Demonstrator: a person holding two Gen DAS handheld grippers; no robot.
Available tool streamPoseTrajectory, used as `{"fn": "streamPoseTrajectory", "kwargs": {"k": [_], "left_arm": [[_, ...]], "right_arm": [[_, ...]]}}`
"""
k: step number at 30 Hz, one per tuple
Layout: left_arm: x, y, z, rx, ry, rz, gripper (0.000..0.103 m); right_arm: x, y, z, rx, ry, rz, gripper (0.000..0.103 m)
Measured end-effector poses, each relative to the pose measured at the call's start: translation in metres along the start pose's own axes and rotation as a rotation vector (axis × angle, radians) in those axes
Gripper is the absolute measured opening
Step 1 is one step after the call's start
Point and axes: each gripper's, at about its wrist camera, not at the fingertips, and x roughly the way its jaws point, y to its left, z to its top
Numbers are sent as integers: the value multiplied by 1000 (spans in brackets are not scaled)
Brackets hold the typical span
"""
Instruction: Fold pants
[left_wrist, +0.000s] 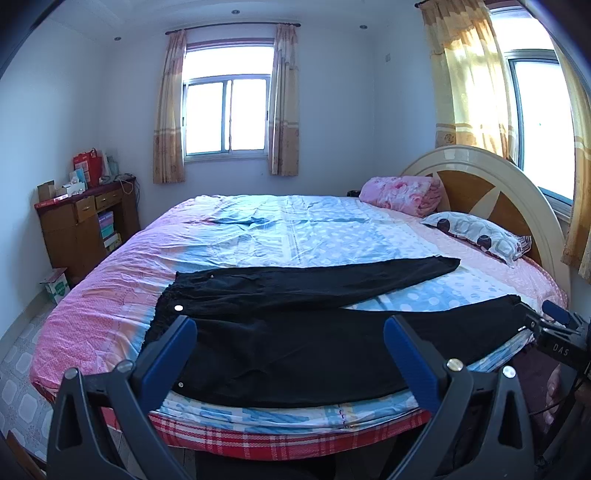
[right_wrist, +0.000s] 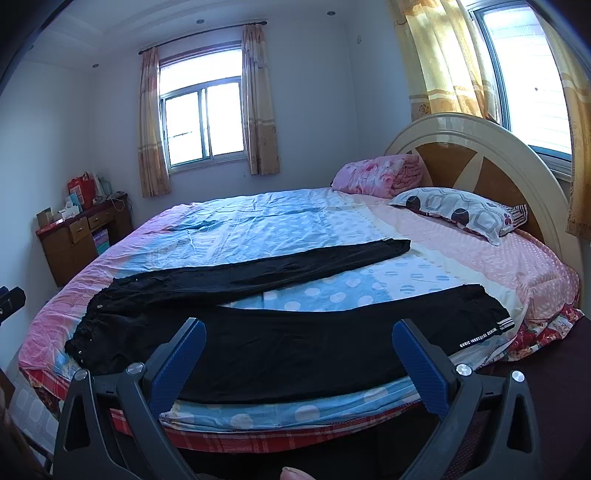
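Black pants (left_wrist: 295, 343) lie flat on the bed near its front edge, waist to the left, legs spread apart toward the right. They also show in the right wrist view (right_wrist: 277, 343). My left gripper (left_wrist: 290, 354) is open and empty, held above the bed's front edge over the near leg. My right gripper (right_wrist: 299, 362) is open and empty, also above the front edge over the near leg. The right gripper's body (left_wrist: 561, 332) shows at the right edge of the left wrist view, close to the near leg's cuff.
The bed (left_wrist: 110, 295) has a pink and blue sheet and a round headboard (left_wrist: 480, 177) at the right. A patterned pillow (right_wrist: 461, 212) and a folded pink blanket (right_wrist: 376, 175) lie by the headboard. A wooden cabinet (left_wrist: 85, 225) stands at the left wall.
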Motion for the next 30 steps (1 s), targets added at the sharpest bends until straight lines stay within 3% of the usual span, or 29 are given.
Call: {"fn": "streamPoseTrajectory", "kwargs": {"k": [30], "left_arm": [[13,-9,-10,23,43,-15,103]], "right_arm": [[10,2,-5,-2,32,-3,102]]}}
